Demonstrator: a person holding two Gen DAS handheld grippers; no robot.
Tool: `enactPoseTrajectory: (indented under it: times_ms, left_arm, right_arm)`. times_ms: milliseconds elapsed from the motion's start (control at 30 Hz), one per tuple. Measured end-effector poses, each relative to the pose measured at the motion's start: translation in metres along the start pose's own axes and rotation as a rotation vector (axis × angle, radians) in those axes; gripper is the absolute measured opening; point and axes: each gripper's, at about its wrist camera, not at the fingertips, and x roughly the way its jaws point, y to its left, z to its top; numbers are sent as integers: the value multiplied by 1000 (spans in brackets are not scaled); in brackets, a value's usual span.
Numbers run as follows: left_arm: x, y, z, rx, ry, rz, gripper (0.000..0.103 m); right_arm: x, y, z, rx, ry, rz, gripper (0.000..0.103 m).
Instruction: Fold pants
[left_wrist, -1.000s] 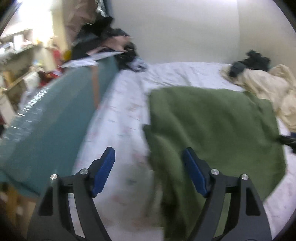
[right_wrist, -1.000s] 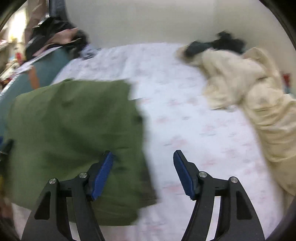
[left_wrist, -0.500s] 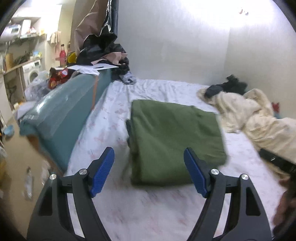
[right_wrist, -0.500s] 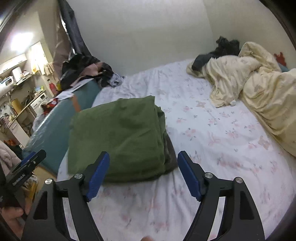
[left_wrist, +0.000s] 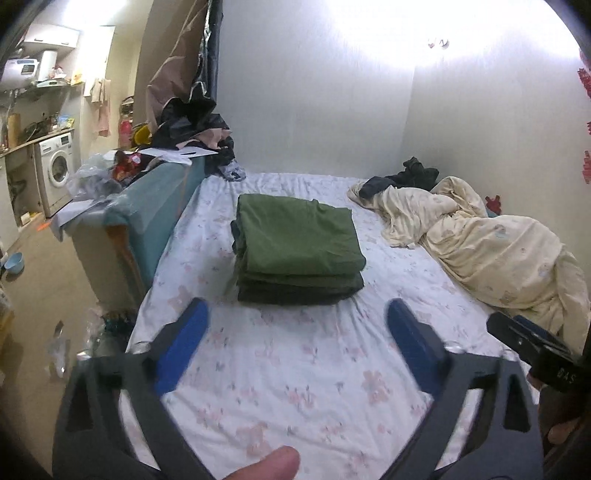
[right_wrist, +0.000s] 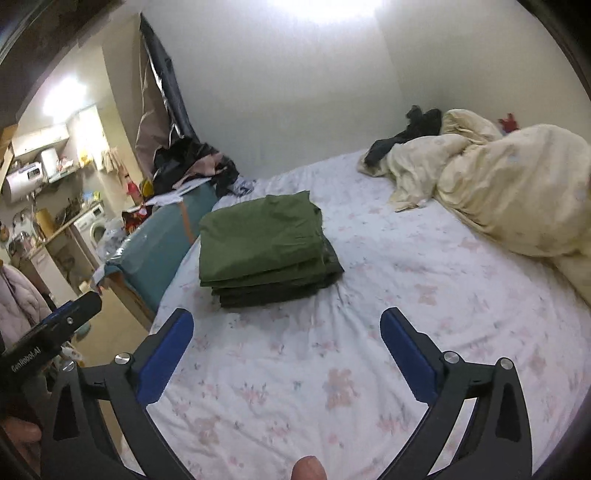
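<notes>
Pants (left_wrist: 299, 240): folded into a green stack on the bed sheet (left_wrist: 295, 369), nearer its left edge than the cream duvet (left_wrist: 491, 251).
Left gripper (left_wrist: 295, 343): your jaws have just been opening; they stand spread wide, nothing between them, well short of the stack.
Right gripper (right_wrist: 286, 347): likewise just opened, spread and empty.
Open room: bare flowered sheet lies between your fingers and the stack's near edge.
Left border: teal headboard (left_wrist: 155, 221) runs beside the bed.

Both tongs, left (left_wrist: 295, 332) and right (right_wrist: 286, 338), have just been opening and stand wide, nothing between their jaws.
</notes>
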Motion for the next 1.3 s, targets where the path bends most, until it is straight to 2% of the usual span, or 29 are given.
enactPoseTrajectory:
  times_ms: [167,367,533,633,733,867,967,1167,1300]
  left_arm:
    - [-45,0,-32,47,12,8,102]
    - [-76,11,-85,31,52,25,102]
    - [-81,11,-126,58,83,102,102]
    - [-79,15,-143,27,94,96,102]
    - [-74,12,-142,46,75,99,102]
    - [-66,16,-141,26,70,100,102]
    - [-61,18,-144,8,98,111,102]
    - [-72,5,-147,87,51,101,102]
    - [-72,2,-147,91,50,94,102]
  right_arm:
    - [-44,-4,-37,1,14,-27,103]
    - [-82,-4,-99,-24,33,-41,103]
    - [-87,-3,-122,-43,36,-29,103]
    - [-81,0,-129,-25,37,-14,103]
    - [-68,10,-135,-72,57,-28,103]
    - [-65,25,-137,-150,8,-39,103]
    - [-62,27,-140,-144,23,-31,103]
    - [-64,31,-142,-166,17,-29,103]
    - [-61,29,-142,-149,31,-33,103]
